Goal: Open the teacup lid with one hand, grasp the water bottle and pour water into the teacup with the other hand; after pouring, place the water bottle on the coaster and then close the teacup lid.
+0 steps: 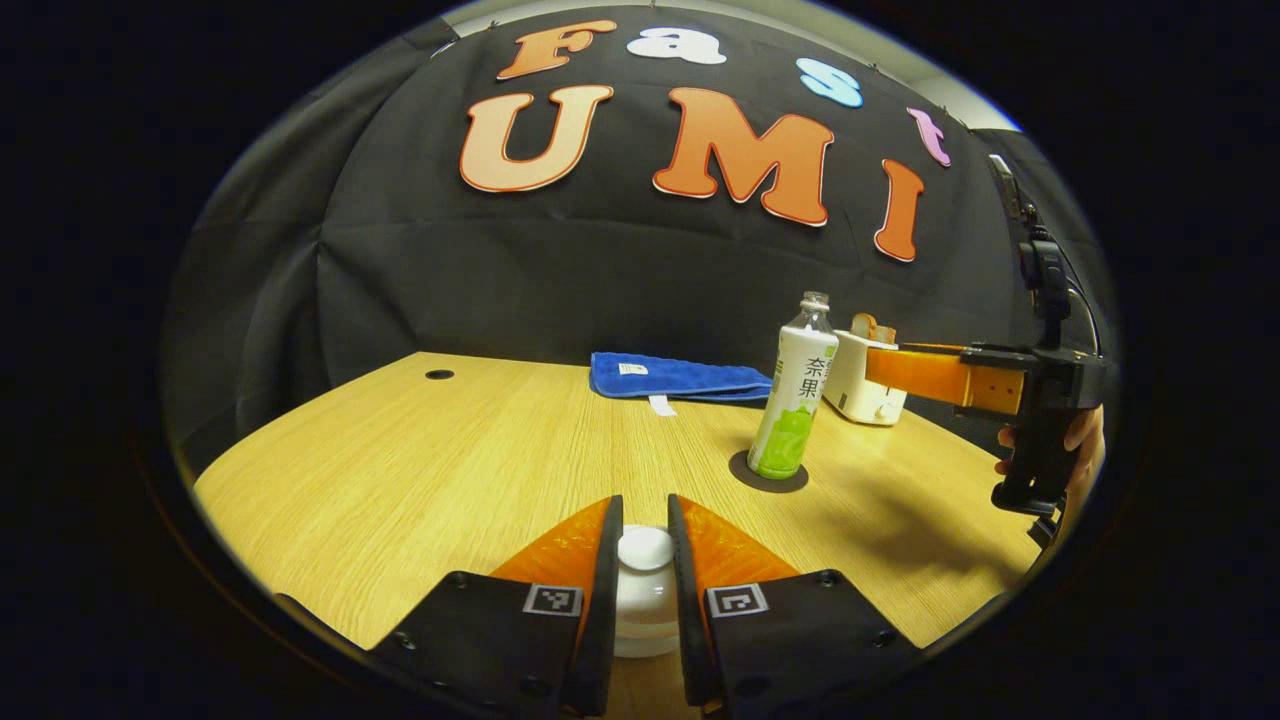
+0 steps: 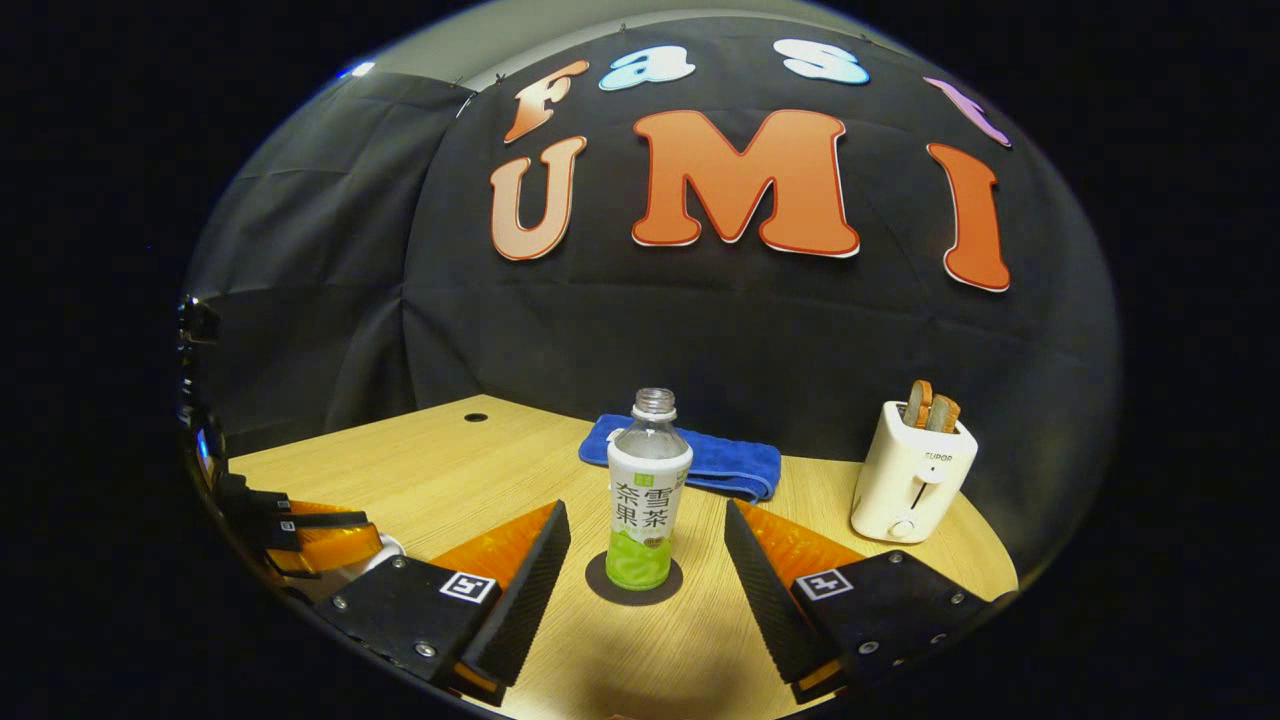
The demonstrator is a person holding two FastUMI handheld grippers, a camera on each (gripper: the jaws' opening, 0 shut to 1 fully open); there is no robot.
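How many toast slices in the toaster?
2, side by side in the top slots of the white toaster at the table's right rear, beyond the water bottle: left slice, right slice.

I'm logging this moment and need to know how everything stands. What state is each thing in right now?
Water bottle: upright on the coaster, uncapped, green liquid low inside.
Teacup lid: on the white teacup.
Left gripper: fingers shut on the lid's knob.
Right gripper: open, fingers either side of the bottle, apart from it.
Toaster: upright, two slices standing in its slots.
Blue towel: folded, lying flat on the table.
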